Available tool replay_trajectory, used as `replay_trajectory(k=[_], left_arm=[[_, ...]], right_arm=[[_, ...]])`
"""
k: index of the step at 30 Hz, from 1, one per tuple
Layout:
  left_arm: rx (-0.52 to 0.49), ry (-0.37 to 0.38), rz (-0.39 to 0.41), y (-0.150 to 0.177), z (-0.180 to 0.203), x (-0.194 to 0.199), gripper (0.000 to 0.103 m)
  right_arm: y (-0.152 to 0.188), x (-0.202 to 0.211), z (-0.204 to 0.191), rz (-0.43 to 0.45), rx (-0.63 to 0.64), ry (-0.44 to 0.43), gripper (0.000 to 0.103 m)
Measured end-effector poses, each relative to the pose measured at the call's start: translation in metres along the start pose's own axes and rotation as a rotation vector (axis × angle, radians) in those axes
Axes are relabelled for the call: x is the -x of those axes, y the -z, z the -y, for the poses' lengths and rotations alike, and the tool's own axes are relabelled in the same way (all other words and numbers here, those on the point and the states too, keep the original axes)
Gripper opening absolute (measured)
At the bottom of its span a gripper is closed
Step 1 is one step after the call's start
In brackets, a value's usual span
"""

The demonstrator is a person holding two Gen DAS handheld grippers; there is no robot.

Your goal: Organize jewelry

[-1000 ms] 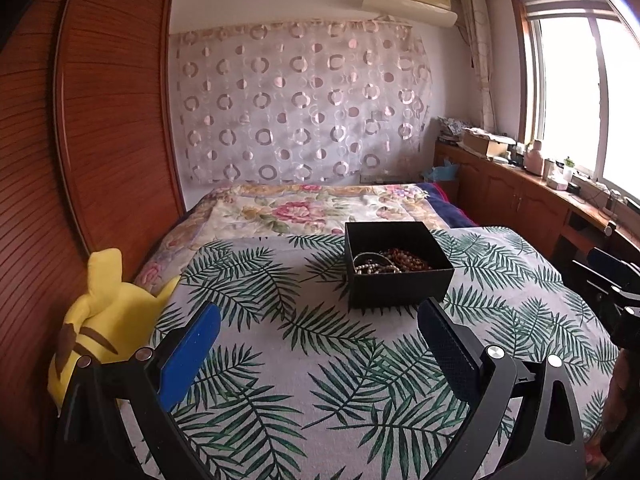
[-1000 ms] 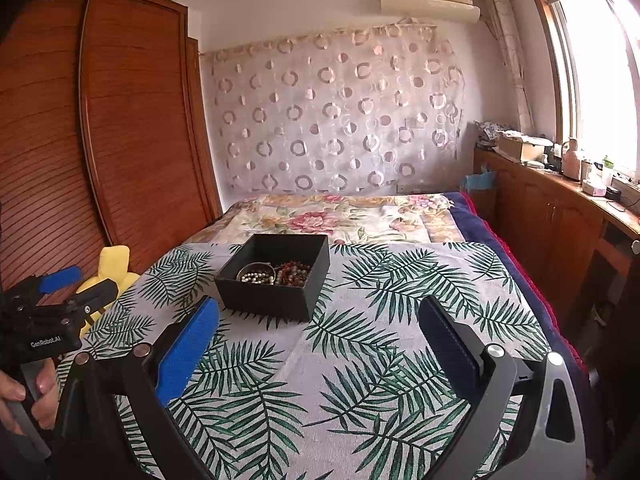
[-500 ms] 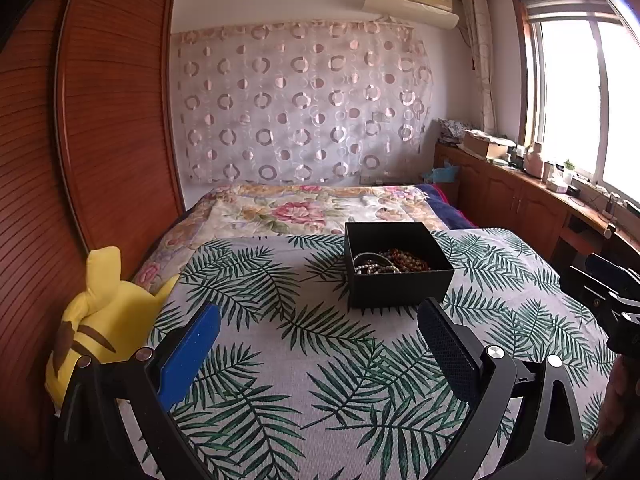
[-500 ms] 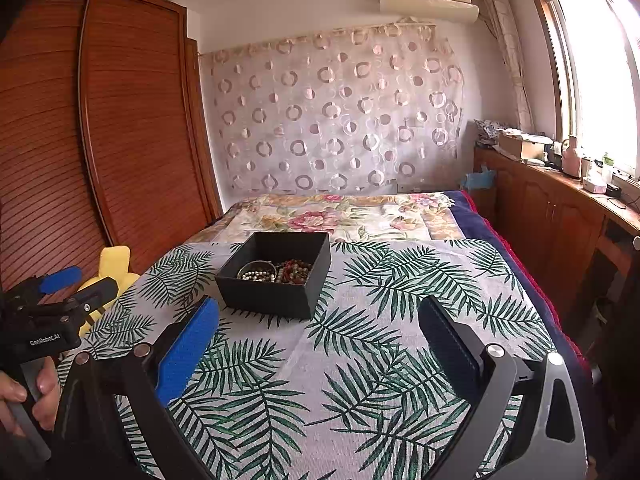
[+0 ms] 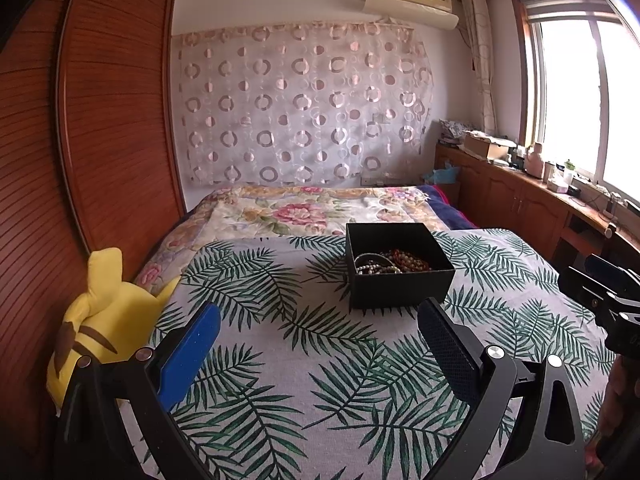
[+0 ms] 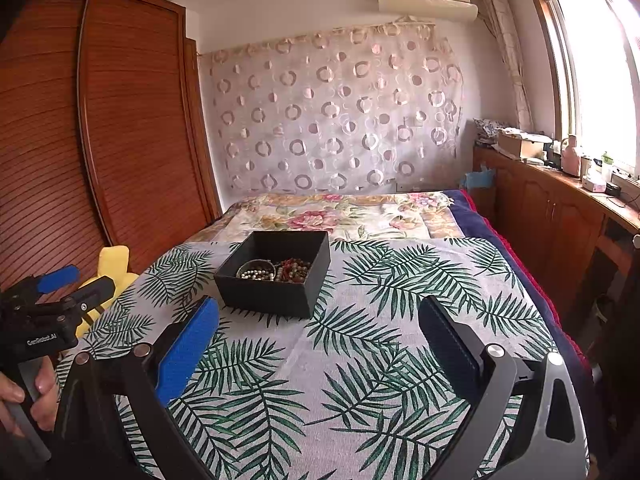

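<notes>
Both the left gripper (image 5: 318, 332) and right gripper (image 6: 318, 330) hover spread and empty short of the black box (image 6: 276, 276) of beaded jewelry (image 6: 276, 271) on the bed (image 6: 360, 340), neither clearly nearer.

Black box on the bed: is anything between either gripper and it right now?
Nothing visible. Only bare palm-leaf bedspread lies between the open right gripper and the black box, and likewise ahead of the open left gripper. The yellow plush toy sits off to the left.
</notes>
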State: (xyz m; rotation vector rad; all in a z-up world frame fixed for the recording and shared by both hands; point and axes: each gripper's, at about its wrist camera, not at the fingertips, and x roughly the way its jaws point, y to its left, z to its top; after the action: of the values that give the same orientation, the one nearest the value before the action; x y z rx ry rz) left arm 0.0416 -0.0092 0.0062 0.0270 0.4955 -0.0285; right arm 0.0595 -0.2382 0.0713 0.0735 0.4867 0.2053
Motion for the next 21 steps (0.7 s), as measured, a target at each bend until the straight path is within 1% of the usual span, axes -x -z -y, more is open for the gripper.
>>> replay_trajectory(k=[21], left_arm=[[0.002,-0.002,0.014,-0.0031,-0.0003,0.0015,0.095]], right_arm=[[0.0001,-0.0003,0.0008,-0.002,0.000,-0.003,0.101]])
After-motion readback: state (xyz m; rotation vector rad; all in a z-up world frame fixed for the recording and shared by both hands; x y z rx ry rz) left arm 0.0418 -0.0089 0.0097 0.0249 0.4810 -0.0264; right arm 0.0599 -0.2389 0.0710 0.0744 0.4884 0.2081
